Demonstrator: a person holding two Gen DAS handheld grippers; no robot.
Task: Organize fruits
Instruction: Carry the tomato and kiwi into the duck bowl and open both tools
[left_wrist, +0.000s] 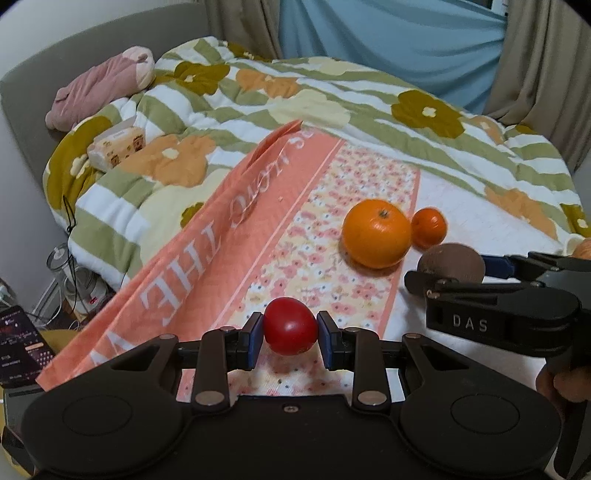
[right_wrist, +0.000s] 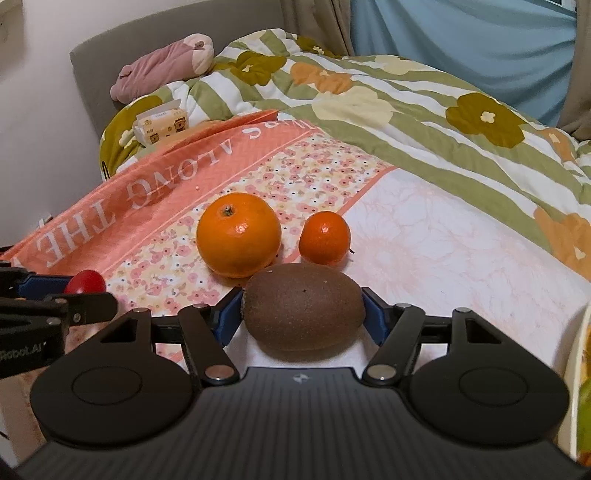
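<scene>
Black gripper (left_wrist: 290, 334), blue-padded jaws, silver screws

White capitals on the coral bedsheet (right_wrist: 155, 206) read in part "ALONG THE". The right gripper (left_wrist: 448, 264) bears "DAS" on its black body; the left gripper (right_wrist: 83, 282) shows "Robot.AI", its start cut off.

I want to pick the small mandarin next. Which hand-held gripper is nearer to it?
Right. The right hand-held gripper, holding the kiwi, sits just before the small mandarin. The left hand-held gripper, holding the tomato, is farther left.
</scene>
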